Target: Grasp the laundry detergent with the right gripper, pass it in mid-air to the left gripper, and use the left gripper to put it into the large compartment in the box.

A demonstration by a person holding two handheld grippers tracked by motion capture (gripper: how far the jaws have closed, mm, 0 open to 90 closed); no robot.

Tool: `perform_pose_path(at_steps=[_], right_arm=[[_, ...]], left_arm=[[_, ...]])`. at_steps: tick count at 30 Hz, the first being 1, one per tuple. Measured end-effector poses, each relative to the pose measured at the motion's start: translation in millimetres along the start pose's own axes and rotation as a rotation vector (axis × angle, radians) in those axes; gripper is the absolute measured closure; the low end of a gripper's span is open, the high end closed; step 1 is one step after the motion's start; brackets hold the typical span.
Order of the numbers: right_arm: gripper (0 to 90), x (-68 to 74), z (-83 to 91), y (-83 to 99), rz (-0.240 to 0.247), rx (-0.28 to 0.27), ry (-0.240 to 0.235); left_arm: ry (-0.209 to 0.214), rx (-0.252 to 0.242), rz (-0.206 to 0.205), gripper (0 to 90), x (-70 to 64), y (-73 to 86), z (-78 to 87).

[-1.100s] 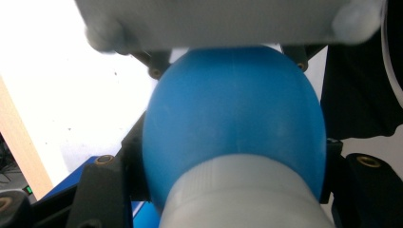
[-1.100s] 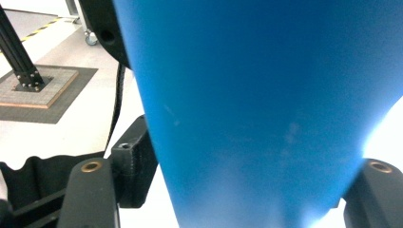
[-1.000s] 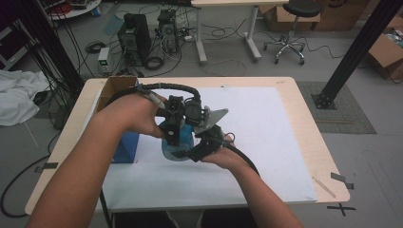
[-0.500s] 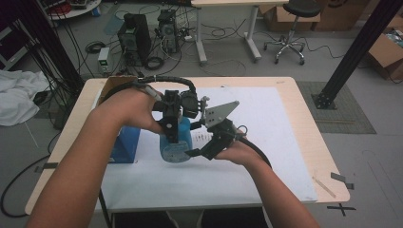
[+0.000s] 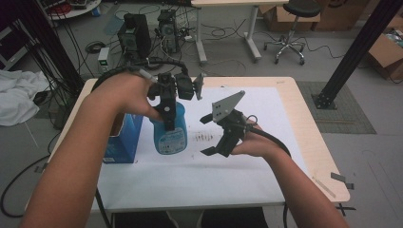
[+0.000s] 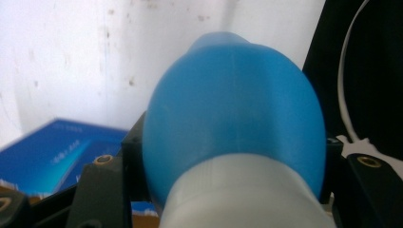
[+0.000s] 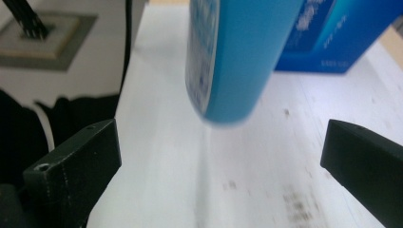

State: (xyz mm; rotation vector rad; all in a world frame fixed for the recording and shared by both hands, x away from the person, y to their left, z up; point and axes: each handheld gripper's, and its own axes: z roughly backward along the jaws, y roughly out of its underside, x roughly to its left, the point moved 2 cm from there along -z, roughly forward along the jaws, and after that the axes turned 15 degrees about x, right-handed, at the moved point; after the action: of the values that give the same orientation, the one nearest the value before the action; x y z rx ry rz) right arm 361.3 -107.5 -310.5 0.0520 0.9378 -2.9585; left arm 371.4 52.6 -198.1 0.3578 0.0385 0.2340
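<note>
A blue bottle [image 5: 168, 130] with a printed label and a pale neck hangs just above the white sheet [image 5: 266, 123]. My left gripper [image 5: 166, 108] is shut on its top. In the left gripper view the bottle's blue shoulder [image 6: 233, 118] bulges between the two black jaws of my left gripper [image 6: 233, 190]. My right gripper [image 5: 207, 136] stands open a short way right of the bottle, touching nothing. In the right gripper view the bottle [image 7: 237, 57] hangs tilted ahead of my right gripper [image 7: 218, 161], whose jaws are spread wide.
A blue box [image 5: 122, 140] lies on the table just left of the bottle, also seen as the blue box [image 7: 332, 38]. Dark smudges [image 5: 204, 137] mark the sheet between bottle and right gripper. The table's wooden edge [image 5: 309, 128] runs along the right.
My right gripper has come off the bottle, opened and drawn back to the right. My left gripper has kept hold of the bottle and raised it slightly.
</note>
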Motion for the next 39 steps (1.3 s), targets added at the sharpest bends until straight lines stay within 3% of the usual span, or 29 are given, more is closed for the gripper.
perform_pose_path(at_steps=[7,9,10,11,16,20,24,26,28,29,30,34,35,39], right_arm=[[0.0,-9.6,16.6,8.3,-0.001,0.207,0.014],[0.0,-10.5,18.8,8.8,-0.001,0.229,0.016],[0.0,-13.2,25.5,10.9,0.0,0.291,0.018],[0.0,-14.2,27.8,12.1,-0.001,0.319,0.015],[0.0,-18.1,36.1,19.3,-0.014,0.434,0.016],[0.0,-19.5,42.2,23.7,-0.018,0.476,0.02],[0.0,-20.9,46.4,28.8,-0.02,0.5,0.02],[0.0,-21.5,47.0,31.2,-0.025,0.523,0.018],[0.0,-21.2,47.2,33.1,-0.018,0.543,0.016],[0.0,-20.6,47.6,34.5,-0.016,0.557,0.018],[0.0,-20.4,47.9,35.2,-0.013,0.564,0.017],[0.0,-20.2,50.4,36.9,-0.009,0.583,0.02],[0.0,-20.4,52.8,37.7,-0.007,0.588,0.022],[0.0,-20.9,55.8,38.5,-0.005,0.592,0.026]], left_arm=[[0.046,0.006,0.135,38.2,14.6,20.3,21.9],[0.059,0.006,0.156,38.2,17.2,23.7,24.6],[0.082,0.011,0.199,38.2,22.5,32.1,30.7],[0.087,0.012,0.206,38.2,23.8,33.6,31.8],[0.121,0.028,0.322,38.1,36.8,51.9,44.5],[0.152,0.026,0.442,38.1,49.0,68.4,54.1],[0.206,0.016,0.614,38.1,60.6,86.8,60.6],[0.216,0.013,0.68,38.1,63.3,94.8,62.1],[0.221,0.014,0.703,38.1,64.5,98.0,62.2],[0.243,0.018,0.76,38.1,67.3,106.9,62.3],[0.251,0.013,0.778,38.1,68.5,110.7,62.2],[0.286,-0.003,0.826,38.1,71.6,122.4,62.0],[0.302,-0.016,0.864,38.1,73.7,130.6,62.7],[0.324,-0.01,0.952,38.1,77.6,144.4,62.5]])
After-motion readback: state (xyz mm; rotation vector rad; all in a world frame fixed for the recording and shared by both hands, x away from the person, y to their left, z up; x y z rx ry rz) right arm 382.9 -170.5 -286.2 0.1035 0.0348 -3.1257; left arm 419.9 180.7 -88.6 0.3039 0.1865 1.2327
